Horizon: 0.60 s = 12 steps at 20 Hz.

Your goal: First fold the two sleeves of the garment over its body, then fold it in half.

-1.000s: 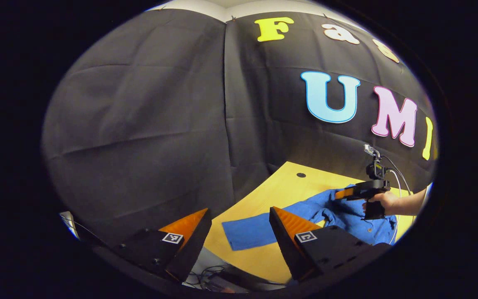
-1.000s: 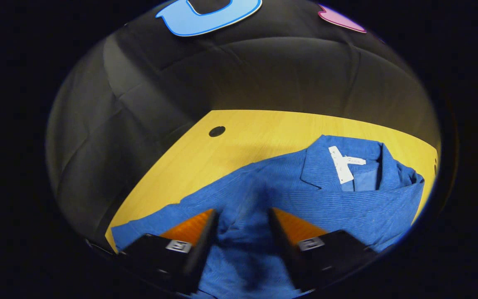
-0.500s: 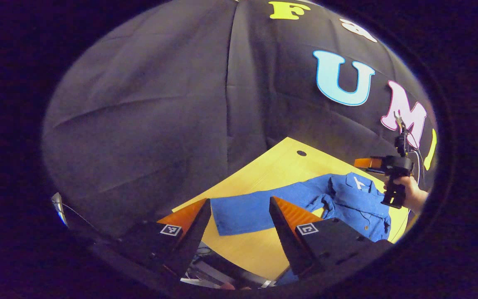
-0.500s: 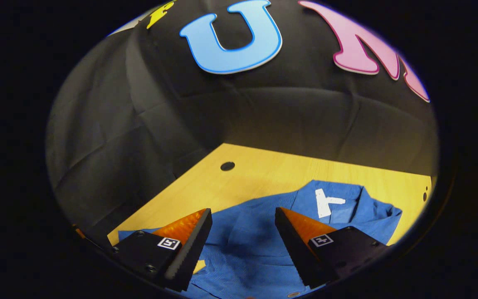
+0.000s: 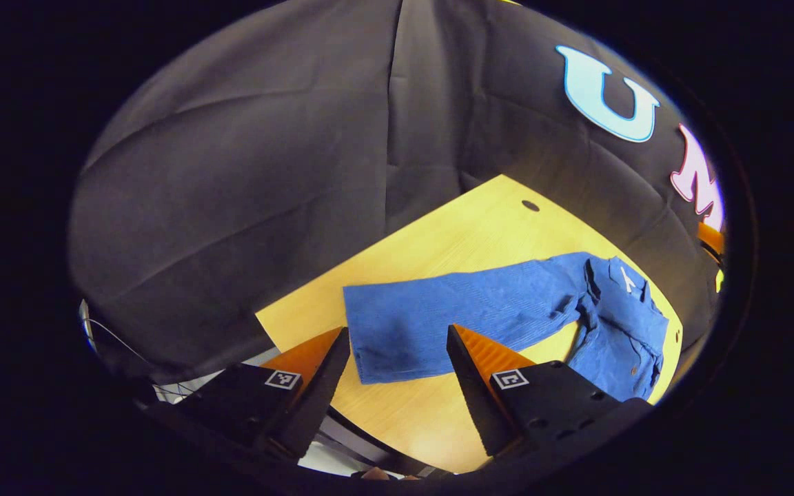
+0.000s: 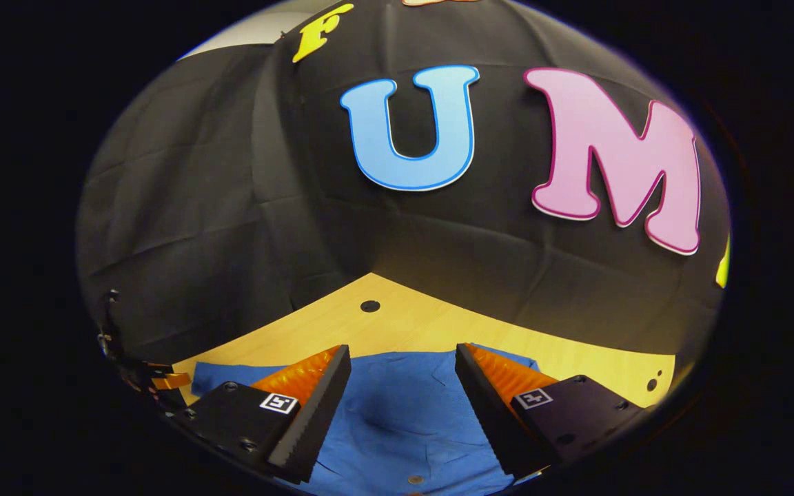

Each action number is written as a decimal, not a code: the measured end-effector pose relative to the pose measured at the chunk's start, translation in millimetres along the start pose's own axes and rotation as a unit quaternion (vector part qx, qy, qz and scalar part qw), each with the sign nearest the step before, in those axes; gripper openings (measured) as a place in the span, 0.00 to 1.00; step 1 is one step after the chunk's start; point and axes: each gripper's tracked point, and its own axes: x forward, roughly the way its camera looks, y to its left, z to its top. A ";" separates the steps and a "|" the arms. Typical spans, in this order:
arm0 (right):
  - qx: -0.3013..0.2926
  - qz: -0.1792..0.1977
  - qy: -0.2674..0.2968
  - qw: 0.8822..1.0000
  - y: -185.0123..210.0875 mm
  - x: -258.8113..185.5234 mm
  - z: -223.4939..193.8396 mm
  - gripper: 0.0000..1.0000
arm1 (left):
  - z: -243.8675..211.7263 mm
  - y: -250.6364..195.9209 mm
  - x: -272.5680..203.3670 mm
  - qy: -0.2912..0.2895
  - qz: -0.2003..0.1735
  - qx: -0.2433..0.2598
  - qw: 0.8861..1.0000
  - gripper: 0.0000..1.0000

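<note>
Garment [image 5: 507, 310], blue, lies on table [image 5: 466, 234], one sleeve [image 5: 424, 324] outstretched; both grippers' jaws wide.

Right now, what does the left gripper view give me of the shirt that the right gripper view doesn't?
Left gripper view alone: the long sleeve stretched flat across the table, its cuff between the open left gripper fingers, and the collar tag.

Right gripper view alone: a close look at the shirt body between the open right gripper fingers, with a button at the bottom.

Both: the blue shirt, the table, its round hole and the booth wall.
</note>
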 end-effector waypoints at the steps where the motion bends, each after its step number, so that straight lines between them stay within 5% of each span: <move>1: -0.003 0.001 -0.002 1.000 -2.3 -8.4 0.1 0.97 | -4.8 0.0 7.4 0.016 0.006 0.002 1.000 0.83; 7: 0.016 -0.017 -0.005 1.000 -20.4 -43.1 1.1 0.97 | -20.9 2.4 34.3 0.069 0.017 0.004 0.997 0.84; 10: 0.019 -0.024 -0.005 1.000 -27.0 -52.3 2.5 0.97 | -17.7 6.3 38.5 0.068 0.029 0.047 0.996 0.83; 11: 0.021 -0.026 -0.005 0.999 -27.6 -53.6 1.7 0.97 | -19.1 9.4 38.8 0.076 0.037 0.062 0.995 0.80; 12: 0.025 -0.026 -0.004 0.999 -27.7 -56.1 1.9 0.97 | -15.1 6.8 41.3 0.068 0.025 0.069 0.995 0.67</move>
